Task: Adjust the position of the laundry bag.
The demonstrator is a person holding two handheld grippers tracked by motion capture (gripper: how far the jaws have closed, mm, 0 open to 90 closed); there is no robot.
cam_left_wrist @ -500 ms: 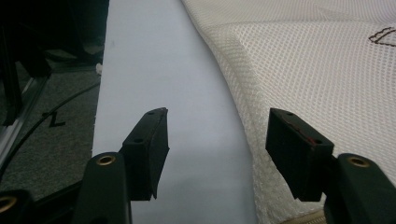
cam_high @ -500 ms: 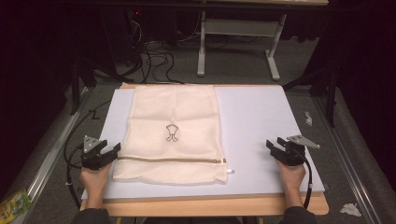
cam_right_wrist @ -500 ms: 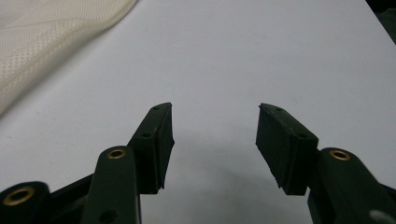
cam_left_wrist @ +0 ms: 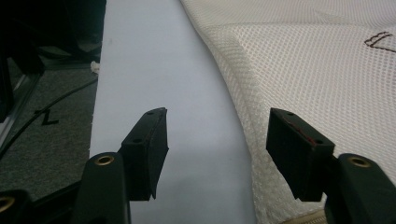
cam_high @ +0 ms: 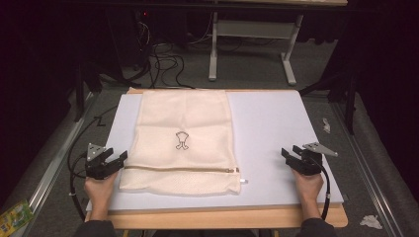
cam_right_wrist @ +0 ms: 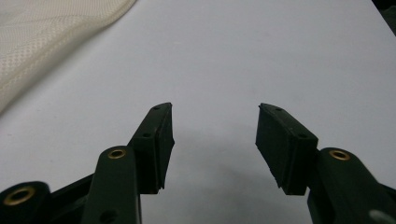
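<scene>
Crumpled paper point(cam_high: 370, 221), green packet point(cam_high: 13, 214)

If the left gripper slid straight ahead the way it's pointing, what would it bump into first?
Probably the cream mesh laundry bag. The left gripper has open jaws straddling the bag's side edge: one jaw over the white tabletop sheet, the other over the mesh. How high it hovers is unclear, so it might skim above.

We have the left gripper point(cam_high: 116, 159) low at the near left, jaws wide apart with nothing between them, tips angled inward. The right gripper point(cam_high: 289, 152) mirrors it at the near right, jaws equally spread and empty. Both forearms come in straight from the bottom edge; the hands look wrapped around the handles
</scene>
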